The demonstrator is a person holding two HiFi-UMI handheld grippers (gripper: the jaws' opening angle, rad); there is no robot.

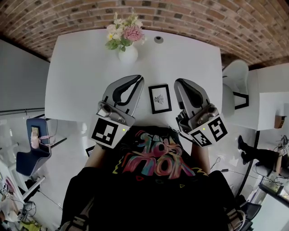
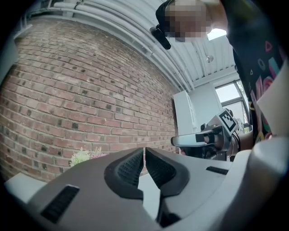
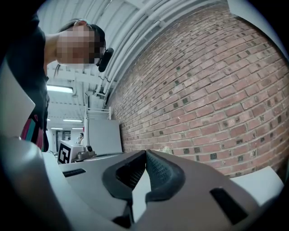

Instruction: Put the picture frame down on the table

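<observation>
Fingers [image 2: 128, 169] together, picture frame [image 1: 160, 98] on table [image 1: 81, 76]

The place looks like an office or studio workspace. An exposed brick wall [image 1: 189, 18] runs behind a white table [image 1: 81, 85] that carries a vase of flowers [image 1: 127, 45]. A blue chair [image 1: 32, 151] and a white chair [image 1: 235, 81] flank the table. Strip lights [image 3: 59, 89] hang under a ribbed white ceiling [image 3: 131, 18], and cables [image 1: 45, 196] trail over the pale floor [image 1: 67, 149].

Black picture frame [image 1: 160, 98] on white table [image 1: 81, 76], red-brown brick wall [image 1: 189, 13], seemingly pink-and-cream flowers [image 1: 125, 32] in white vase [image 1: 128, 55]
</observation>
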